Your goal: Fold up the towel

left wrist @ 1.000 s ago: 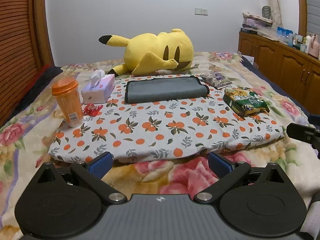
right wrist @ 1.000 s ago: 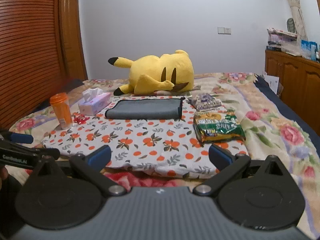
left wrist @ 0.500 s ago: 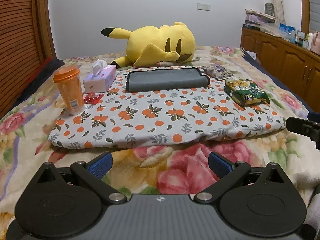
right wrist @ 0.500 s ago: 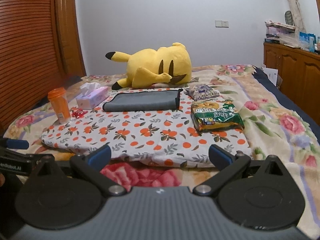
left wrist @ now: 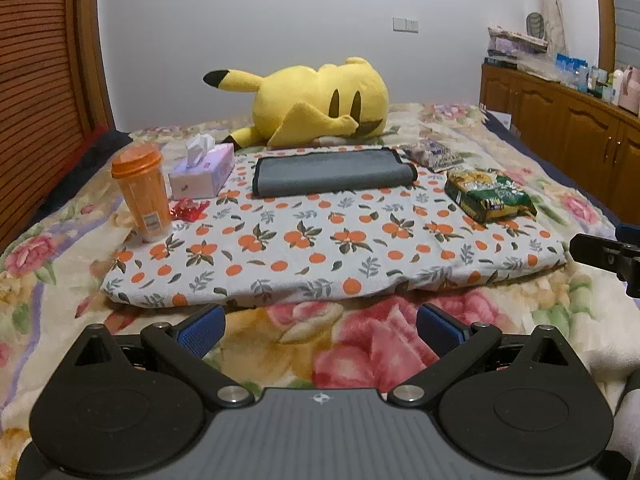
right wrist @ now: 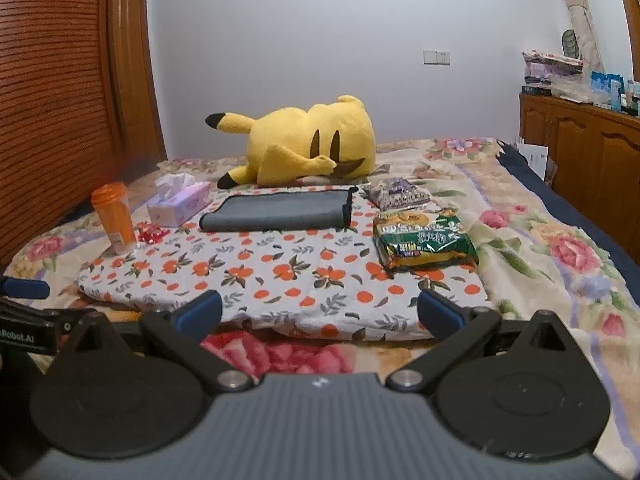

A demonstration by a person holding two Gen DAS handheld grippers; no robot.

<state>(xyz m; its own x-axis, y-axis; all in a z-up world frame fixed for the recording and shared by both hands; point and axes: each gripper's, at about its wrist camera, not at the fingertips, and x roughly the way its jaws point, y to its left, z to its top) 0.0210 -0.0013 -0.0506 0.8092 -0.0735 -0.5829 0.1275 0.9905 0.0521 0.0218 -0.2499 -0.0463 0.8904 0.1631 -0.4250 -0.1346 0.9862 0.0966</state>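
left tool [left wrist: 320, 330]: wide, holds nothing | right tool [right wrist: 320, 310]: wide, holds nothing | towel [left wrist: 332, 172]: untouched

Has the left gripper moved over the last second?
Yes. The left gripper has backed away from the orange-print cloth: its fingers overlapped the cloth's near edge a second ago, and now floral blanket shows between them.
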